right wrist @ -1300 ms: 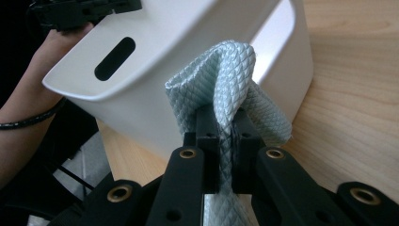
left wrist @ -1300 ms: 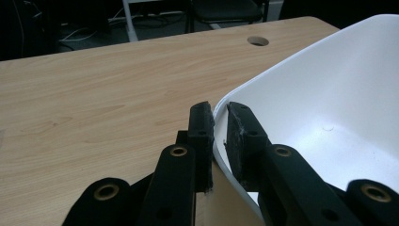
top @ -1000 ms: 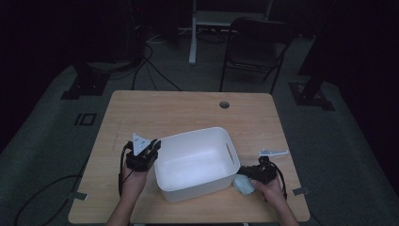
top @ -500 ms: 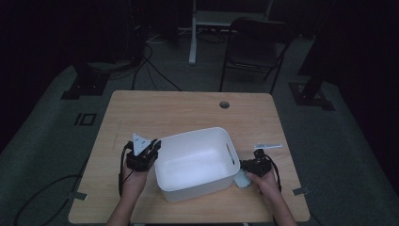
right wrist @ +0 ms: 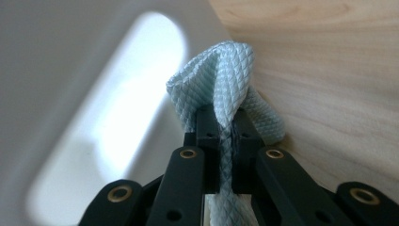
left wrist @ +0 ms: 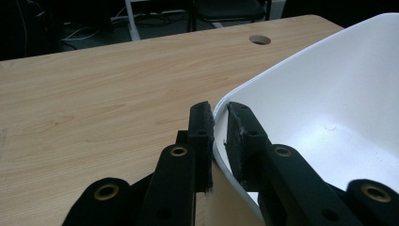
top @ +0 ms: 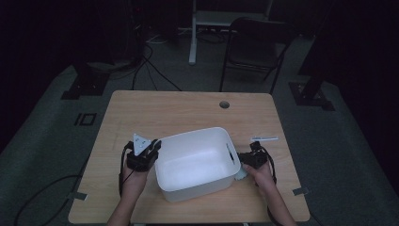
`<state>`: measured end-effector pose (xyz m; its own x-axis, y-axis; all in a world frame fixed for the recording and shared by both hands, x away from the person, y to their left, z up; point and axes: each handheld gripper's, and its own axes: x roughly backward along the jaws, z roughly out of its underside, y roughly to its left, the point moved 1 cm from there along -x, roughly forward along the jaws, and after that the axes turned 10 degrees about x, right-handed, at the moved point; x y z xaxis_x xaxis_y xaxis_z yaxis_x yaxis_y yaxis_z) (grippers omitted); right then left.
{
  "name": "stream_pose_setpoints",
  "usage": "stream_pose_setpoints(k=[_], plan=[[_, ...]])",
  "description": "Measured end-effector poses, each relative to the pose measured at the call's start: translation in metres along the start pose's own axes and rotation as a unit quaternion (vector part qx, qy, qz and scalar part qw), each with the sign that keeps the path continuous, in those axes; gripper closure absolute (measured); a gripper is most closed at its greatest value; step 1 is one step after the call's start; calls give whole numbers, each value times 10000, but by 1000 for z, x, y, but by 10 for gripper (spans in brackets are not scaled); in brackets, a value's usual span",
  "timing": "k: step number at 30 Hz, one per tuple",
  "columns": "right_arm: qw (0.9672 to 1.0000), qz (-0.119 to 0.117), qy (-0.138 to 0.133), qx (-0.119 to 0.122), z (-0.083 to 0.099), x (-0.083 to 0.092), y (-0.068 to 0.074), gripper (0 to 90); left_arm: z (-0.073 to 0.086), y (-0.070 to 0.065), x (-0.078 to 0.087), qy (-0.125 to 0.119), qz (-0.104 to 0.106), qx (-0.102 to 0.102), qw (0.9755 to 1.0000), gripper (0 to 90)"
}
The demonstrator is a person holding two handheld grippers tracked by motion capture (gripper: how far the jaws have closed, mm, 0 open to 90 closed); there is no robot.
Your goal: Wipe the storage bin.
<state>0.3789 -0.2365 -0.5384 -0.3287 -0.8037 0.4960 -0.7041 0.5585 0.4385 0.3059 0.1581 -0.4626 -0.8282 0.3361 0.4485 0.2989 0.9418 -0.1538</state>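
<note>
Jaws: your left gripper (left wrist: 217,136) pinches the stiff, light white bin (top: 195,162) rim; right gripper (right wrist: 225,125) clamps soft cloth (right wrist: 226,75) w/ firm mid-fold grip.

Left claw (left wrist: 219,115) and right claw (right wrist: 225,120) are both clamped tight, forearms reaching in from below.

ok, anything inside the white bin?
The white bin looks empty: bare floor and walls in the high view. The near inside wall is hidden by its rim. The light blue cloth is outside, against the bin's handle side.
</note>
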Motion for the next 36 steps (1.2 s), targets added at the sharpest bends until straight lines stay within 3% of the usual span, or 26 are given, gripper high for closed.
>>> stream_pose_setpoints(k=[3, 7, 17, 23, 27, 31, 36], plan=[[10000, 31, -23, 28, -6, 1, 0, 852, 0, 0, 0, 6, 12, -13, 10000, 802], [9995, 5, -316, 68, -21, 6, 3, 852, 0, 0, 0, 19, 11, -22, 10000, 802], [9999, 58, 19, -139, -18, -12, -11, 851, 0, 0, 0, 21, -13, -47, 10000, 801], [9993, -60, -365, -95, -40, -3, -8, 851, -1, 0, 0, 26, -8, -61, 10000, 801], [9996, 12, -286, -48, -44, -8, -10, 853, -1, -1, -1, 20, -44, -50, 10000, 802], [9997, 75, -167, -146, -39, -17, -16, 853, -2, -3, -1, 56, -123, -155, 9998, 801], [9995, 166, -10, -285, -32, -28, -23, 853, -1, -3, -1, 29, -102, -83, 9999, 801]])
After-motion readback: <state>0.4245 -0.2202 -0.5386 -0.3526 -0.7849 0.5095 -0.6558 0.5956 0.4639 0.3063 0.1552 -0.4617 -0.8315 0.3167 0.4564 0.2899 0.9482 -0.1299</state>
